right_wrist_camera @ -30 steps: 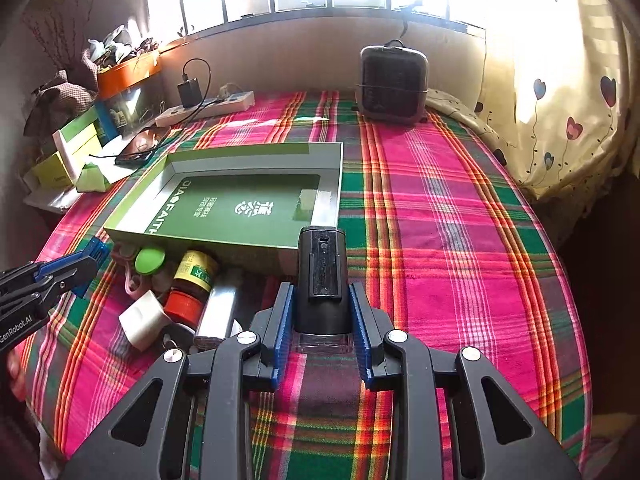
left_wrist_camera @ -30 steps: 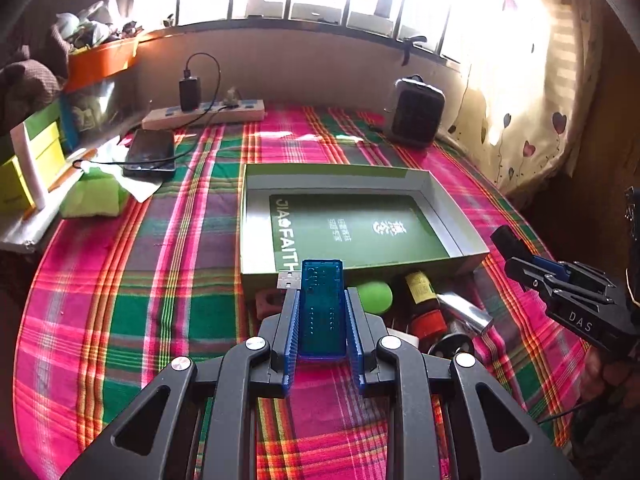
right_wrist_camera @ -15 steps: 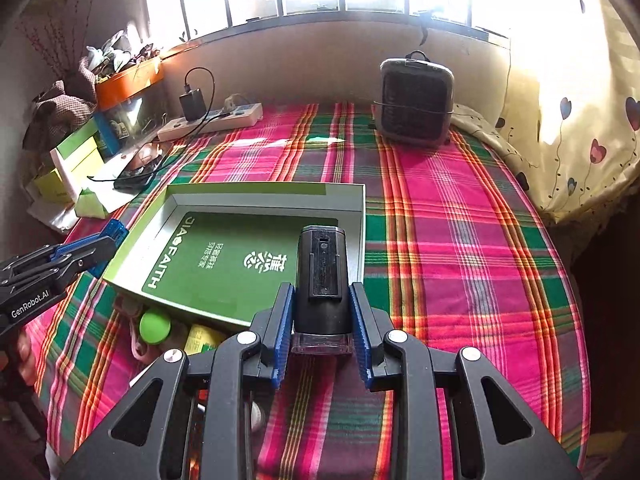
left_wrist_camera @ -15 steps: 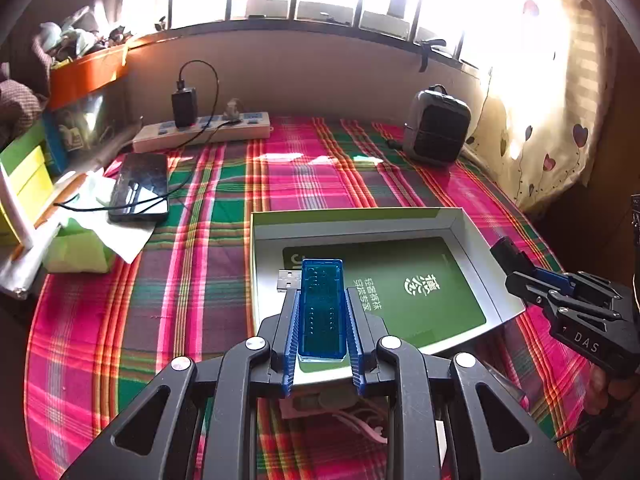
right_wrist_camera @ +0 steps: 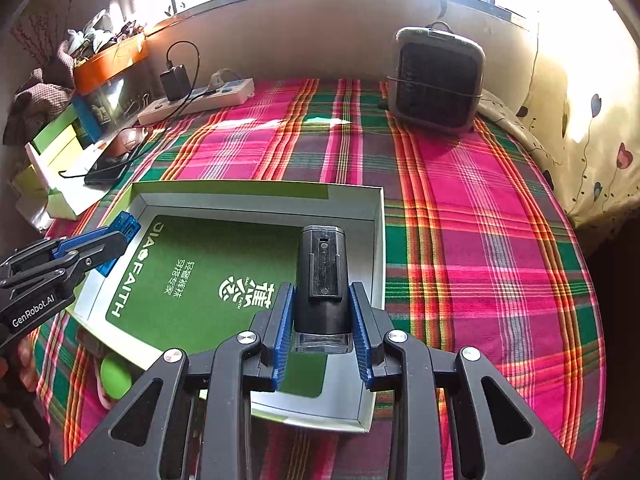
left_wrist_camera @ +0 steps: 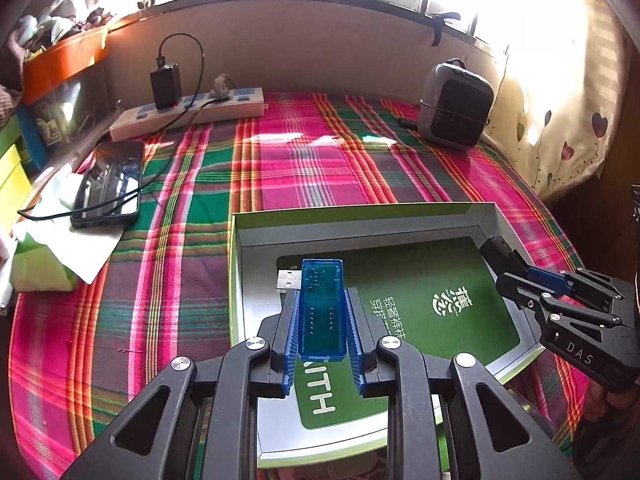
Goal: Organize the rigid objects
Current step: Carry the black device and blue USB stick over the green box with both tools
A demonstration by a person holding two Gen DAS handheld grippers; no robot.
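- We are holding a translucent blue USB stick (left_wrist_camera: 322, 312) in the left gripper (left_wrist_camera: 322, 320), whose jaws are closed snugly on its long sides; its metal plug is poking out toward 11 o'clock.
- We are holding a black lighter-like block (right_wrist_camera: 322, 280) in the right gripper (right_wrist_camera: 322, 332), with the jaws pressed in on both flanks and a clear base showing at the 6 o'clock end.
- Both pieces are hanging over the open green box (left_wrist_camera: 360, 220); the stick is above its left part, the block above its right part near the wall (right_wrist_camera: 378, 248). We cannot tell how high above the floor of the box either one sits.
- We are judging both items to be light, stiff and smooth plastic, so they could slide between the ribbed pads; gripping mid-body across the flat sides, as now, looks soundest, and the stick's plug is best left untouched.
- The right wrist view is showing a green round lid (right_wrist_camera: 116, 374) at 8 o'clock outside the box, which the left view is hiding beneath its own gripper.
- The left wrist view is showing the phone (left_wrist_camera: 110, 182) on tissue at 10 o'clock far more plainly.
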